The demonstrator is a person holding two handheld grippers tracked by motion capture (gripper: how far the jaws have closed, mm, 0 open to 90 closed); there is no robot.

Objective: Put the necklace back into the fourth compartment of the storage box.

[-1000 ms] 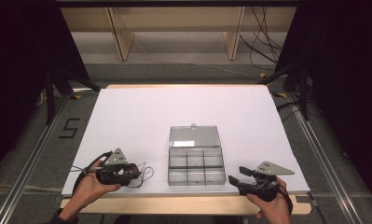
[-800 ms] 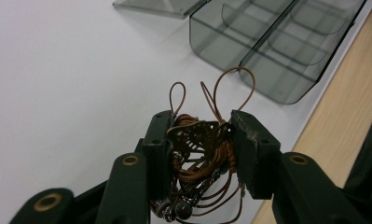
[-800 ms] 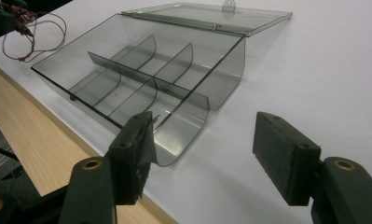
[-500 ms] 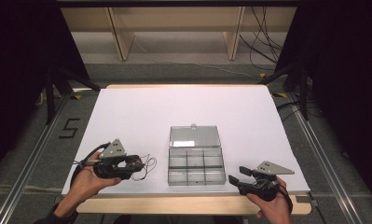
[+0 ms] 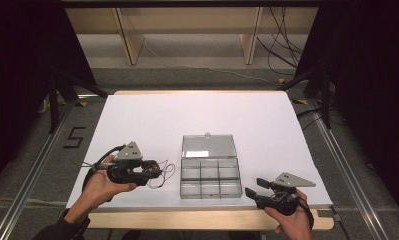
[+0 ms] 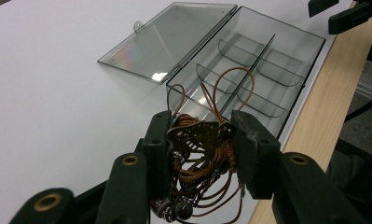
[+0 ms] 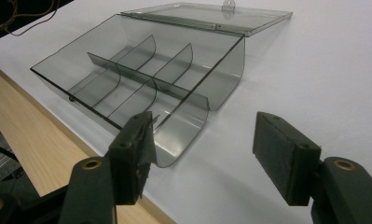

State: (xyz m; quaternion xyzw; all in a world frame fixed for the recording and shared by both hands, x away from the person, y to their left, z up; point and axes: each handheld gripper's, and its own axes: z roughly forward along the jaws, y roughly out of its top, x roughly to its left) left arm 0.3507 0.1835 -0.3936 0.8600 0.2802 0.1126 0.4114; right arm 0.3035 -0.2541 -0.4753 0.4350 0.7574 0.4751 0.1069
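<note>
One "5" [image 5: 73, 137] on the floor

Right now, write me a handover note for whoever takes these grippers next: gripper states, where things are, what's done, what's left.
Left gripper: shut on the brown cord bundle, held just above the white table, left of the clear compartment box. Loops of cord hang loose from the jaws.
Right gripper: open and empty, low near the box's front right corner.
Box: lid folded flat open behind it; all compartments look empty.
Done: bundle gripped and lifted, lid open.
Left: probably carry the bundle over the box, lower it into a compartment, release, then likely close the lid. Watch the trailing loops on the dividers.
</note>
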